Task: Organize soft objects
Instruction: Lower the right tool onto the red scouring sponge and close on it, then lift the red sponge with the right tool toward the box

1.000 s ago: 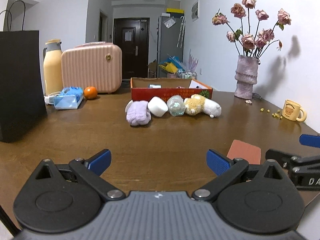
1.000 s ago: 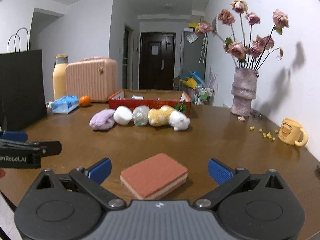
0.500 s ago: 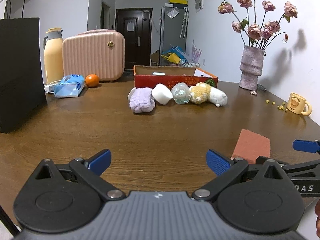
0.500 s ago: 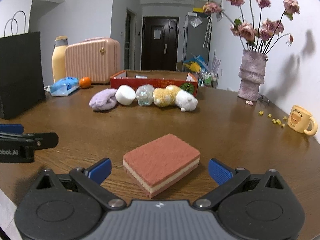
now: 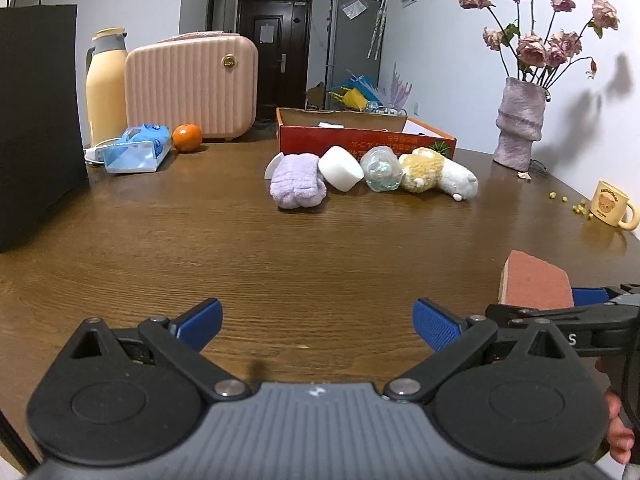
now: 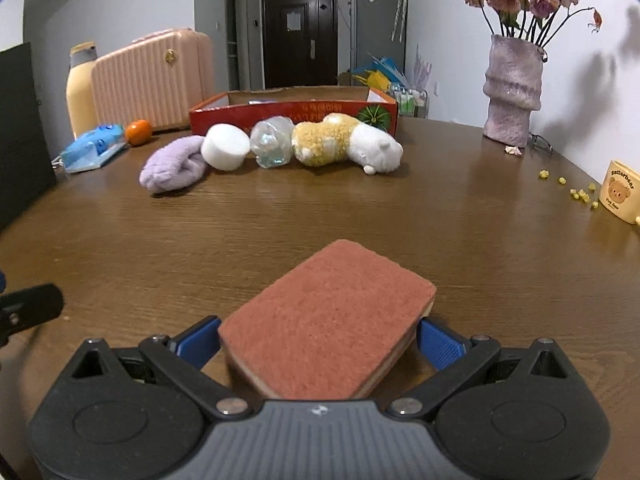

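Sponge (image 6: 326,320) between right gripper's (image 6: 318,340) spread fingers (image 6: 440,346)

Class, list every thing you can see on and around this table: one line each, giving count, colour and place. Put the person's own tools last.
sponge: 1, red-brown top, between the right gripper's fingers
purple plush: 1, lilac, left end of row before box
white cylinder: 1, white, beside purple plush
clear ball: 1, transparent, mid row
plush toy: 1, yellow and white, right end of row
box: 1, red, behind row
orange: 1, orange, far left
blue pack: 1, near orange
case: 1, pink, far left
flask: 1, cream, beside case
black bag: 1, left edge
vase: 1, mauve, pink flowers, right
mug: 1, yellow, right edge
table: 1, brown wood
left gripper: open, empty
right gripper: around sponge
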